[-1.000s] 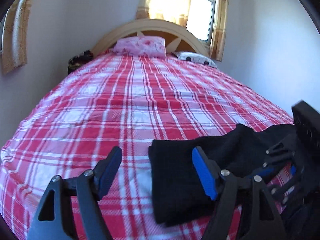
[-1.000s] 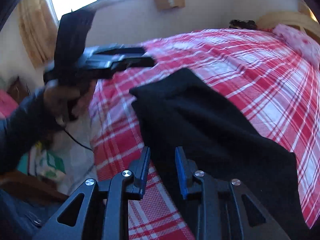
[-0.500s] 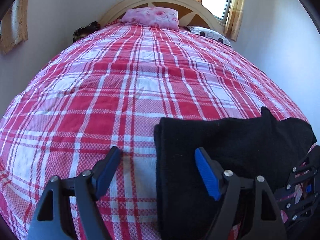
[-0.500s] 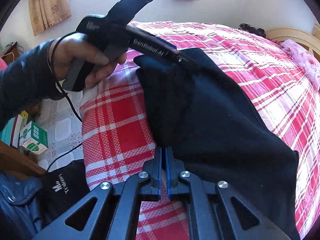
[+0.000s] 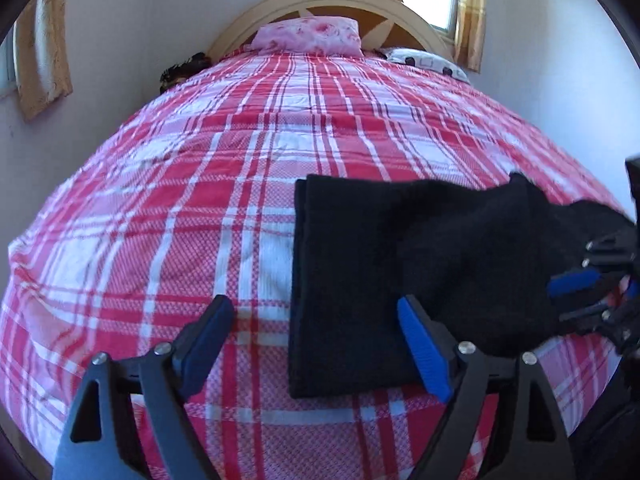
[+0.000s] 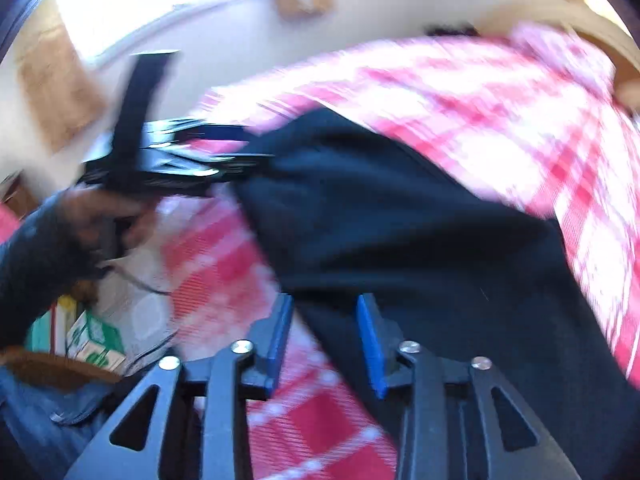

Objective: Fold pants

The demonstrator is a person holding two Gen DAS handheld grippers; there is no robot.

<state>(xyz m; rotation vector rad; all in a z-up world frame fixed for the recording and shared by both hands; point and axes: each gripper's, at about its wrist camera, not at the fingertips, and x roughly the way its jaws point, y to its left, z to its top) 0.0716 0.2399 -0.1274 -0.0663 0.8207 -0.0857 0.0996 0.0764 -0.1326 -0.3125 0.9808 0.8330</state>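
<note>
The black pants [image 5: 400, 264] lie folded on the plaid bed [image 5: 200, 208], at four o'clock in the left view; the left gripper [image 5: 316, 344] is opening, straddling their edge, gripping nothing; the right gripper [image 6: 324, 336] is opening over cloth; either finger could snag and undo the fold.

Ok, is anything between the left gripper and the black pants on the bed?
Nothing visible. The left gripper is opening right over the near left edge of the pants, with only bare plaid bedspread around them.
</note>
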